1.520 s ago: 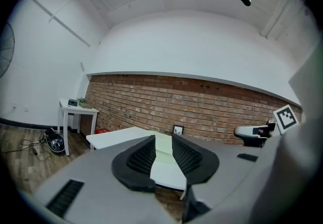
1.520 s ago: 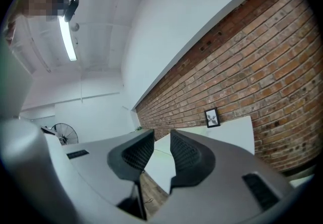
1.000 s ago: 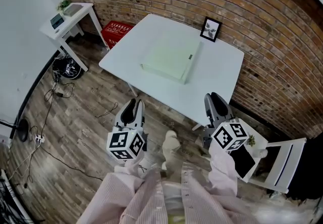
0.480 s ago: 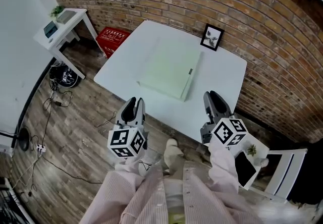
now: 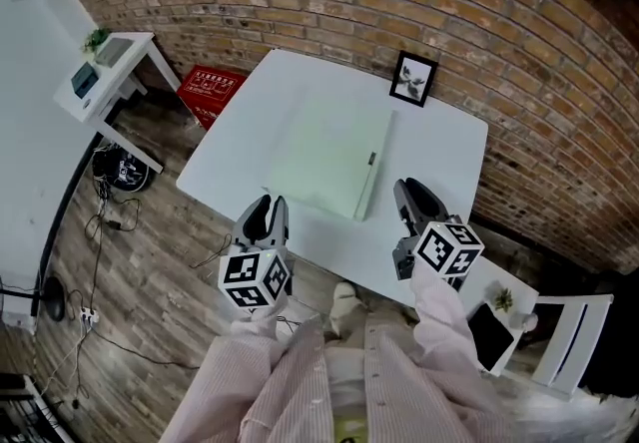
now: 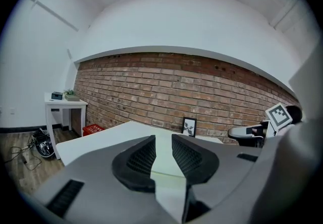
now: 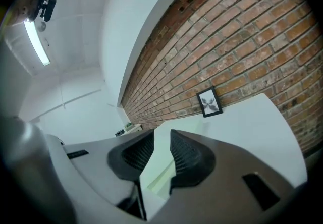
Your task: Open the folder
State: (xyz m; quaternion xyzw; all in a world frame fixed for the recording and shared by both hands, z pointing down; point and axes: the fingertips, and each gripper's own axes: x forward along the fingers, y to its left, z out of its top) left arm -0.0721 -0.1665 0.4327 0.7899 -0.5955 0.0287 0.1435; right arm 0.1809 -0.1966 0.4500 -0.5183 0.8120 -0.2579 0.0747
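Folder (image 5: 329,160): pale green, closed, flat near the middle of the white table (image 5: 444,147). Small dark tab on its right edge.

Left gripper (image 5: 265,217): at the table's near edge, just short of the folder's near-left corner. Jaws a narrow gap apart, nothing between them, no contact with the folder.

Right gripper (image 5: 411,200): over the near right part of the table, beside the folder's near-right corner, not touching. Jaws also slightly parted and empty; its view shows only the folder's edge beyond the gap.

Both point roughly level toward the brick wall (image 5: 519,42).

Picture frame (image 5: 413,79) stands at the far table edge against the wall, apart from the folder. Red crate (image 5: 212,90) on the floor left of the table, small side table (image 5: 105,72) further left.
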